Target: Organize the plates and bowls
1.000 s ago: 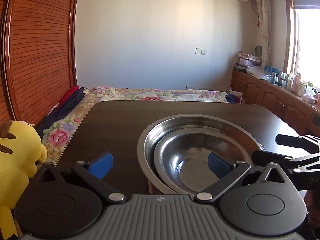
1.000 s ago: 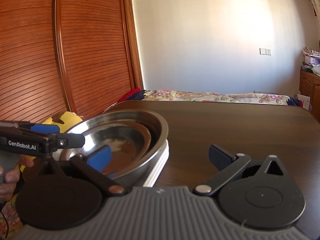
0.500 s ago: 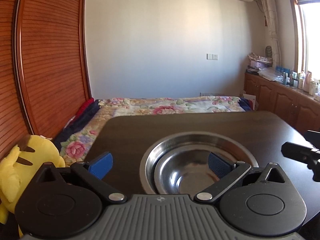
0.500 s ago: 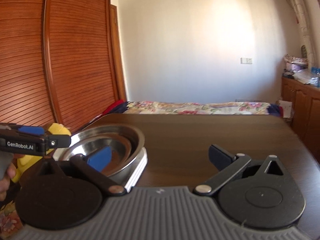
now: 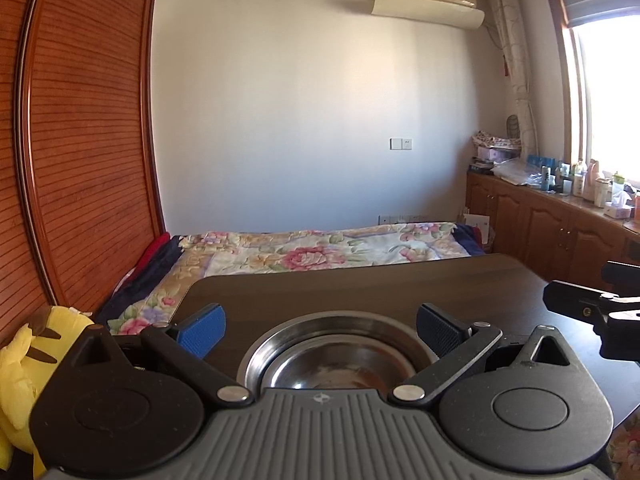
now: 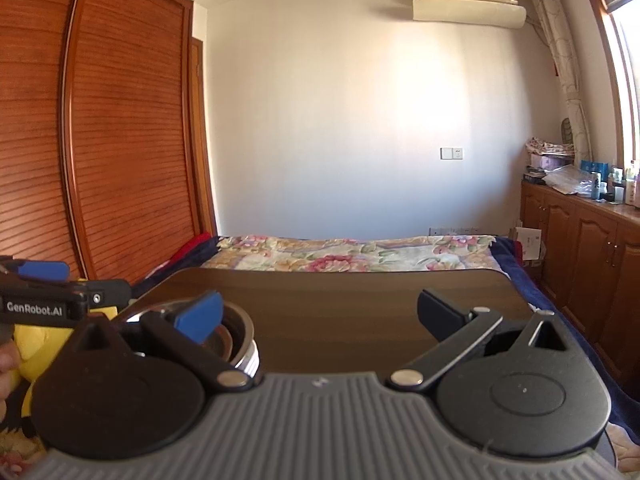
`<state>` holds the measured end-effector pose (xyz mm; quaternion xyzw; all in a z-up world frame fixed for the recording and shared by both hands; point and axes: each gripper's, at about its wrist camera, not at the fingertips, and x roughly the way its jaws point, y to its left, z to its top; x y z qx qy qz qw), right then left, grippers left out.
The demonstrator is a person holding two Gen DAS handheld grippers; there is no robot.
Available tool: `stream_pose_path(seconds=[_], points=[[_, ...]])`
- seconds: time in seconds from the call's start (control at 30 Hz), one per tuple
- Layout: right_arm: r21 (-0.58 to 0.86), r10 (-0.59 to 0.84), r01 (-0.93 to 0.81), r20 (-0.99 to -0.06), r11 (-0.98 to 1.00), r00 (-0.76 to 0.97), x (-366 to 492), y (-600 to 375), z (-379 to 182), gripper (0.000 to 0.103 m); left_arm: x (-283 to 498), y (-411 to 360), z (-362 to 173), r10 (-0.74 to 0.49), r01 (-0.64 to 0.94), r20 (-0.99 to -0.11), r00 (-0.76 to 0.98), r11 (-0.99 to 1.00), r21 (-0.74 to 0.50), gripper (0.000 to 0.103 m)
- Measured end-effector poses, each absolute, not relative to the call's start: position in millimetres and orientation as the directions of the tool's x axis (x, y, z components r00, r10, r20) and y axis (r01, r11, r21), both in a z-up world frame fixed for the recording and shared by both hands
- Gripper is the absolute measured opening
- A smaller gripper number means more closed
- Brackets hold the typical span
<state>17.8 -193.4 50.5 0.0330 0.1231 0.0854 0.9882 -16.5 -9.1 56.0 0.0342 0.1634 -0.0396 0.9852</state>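
Both grippers [image 5: 318,326] [image 6: 320,310] wide; bowls [image 5: 336,354] nested, prob. untouched.

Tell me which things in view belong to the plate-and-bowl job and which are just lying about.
Belongs to the job:
- outer steel bowl
- smaller steel bowl nested inside it
- white plates stacked under the bowls
- left gripper and right gripper, both open and empty

Just lying about:
- yellow plush toy
- floral bedspread
- bottles on the cabinet top

Both wrist cameras sit low over the surface [image 5: 360,288], facing the bed [image 6: 352,254] at 12 o'clock; both share the nested bowls [image 5: 332,354].
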Motion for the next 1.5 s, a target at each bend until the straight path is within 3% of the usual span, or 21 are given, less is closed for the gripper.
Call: stream_pose_path(seconds=[0.57, 1.5], points=[[0.076, 0.140, -0.127, -0.197, 0.989, 0.970, -2, -202, 60, 0.103, -47, -9, 58, -0.021, 0.044, -0.272, 0.962, 0.996, 0.077, 0.103], [0.062, 0.082, -0.070, -0.220, 0.996, 0.972, -5, -205, 39, 0.103, -44, 1, 29, 0.013, 0.012, -0.310, 0.951, 0.997, 0.076, 0.103]])
